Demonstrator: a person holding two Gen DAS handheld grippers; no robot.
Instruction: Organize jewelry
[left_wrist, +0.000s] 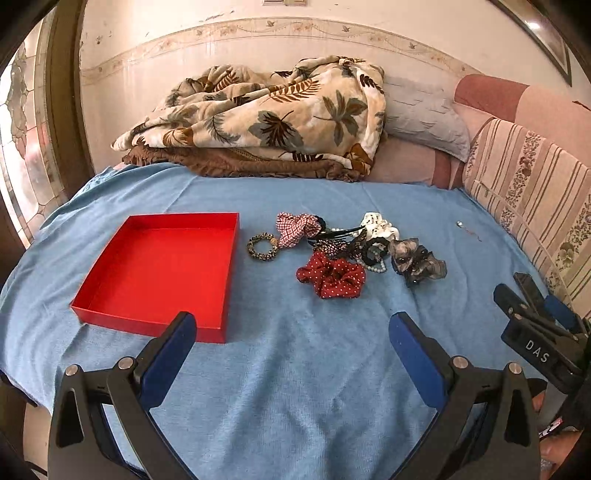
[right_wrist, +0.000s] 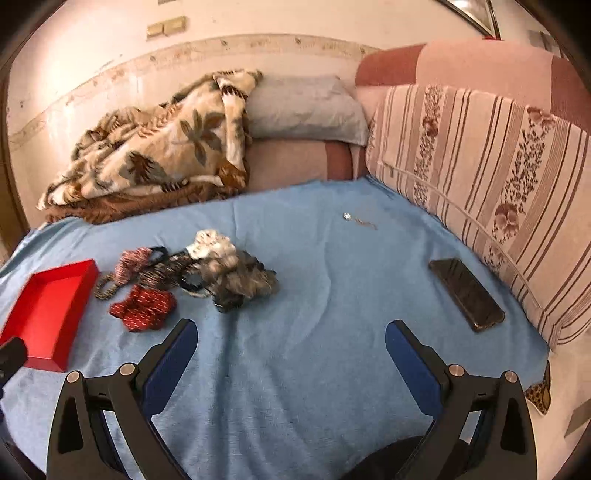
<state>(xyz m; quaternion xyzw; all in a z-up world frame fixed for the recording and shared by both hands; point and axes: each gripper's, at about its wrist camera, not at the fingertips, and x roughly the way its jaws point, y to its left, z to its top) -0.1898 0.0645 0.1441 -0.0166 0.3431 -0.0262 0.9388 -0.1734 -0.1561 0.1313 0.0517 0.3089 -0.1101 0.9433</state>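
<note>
Left wrist view: my left claw (left_wrist: 291, 325), fingers apart, holding nothing, over the blue sheet (left_wrist: 288, 369). Landmark: red tray (left_wrist: 155, 269), empty. Just right of it, leopard scrunchie (left_wrist: 261, 248); further right, a heap with red dotted scrunchie (left_wrist: 332, 277) and grey bow (left_wrist: 417, 262). My right claw (right_wrist: 291, 328), fingers apart, empty. Phone (right_wrist: 466, 293) far right of the tray.
</note>
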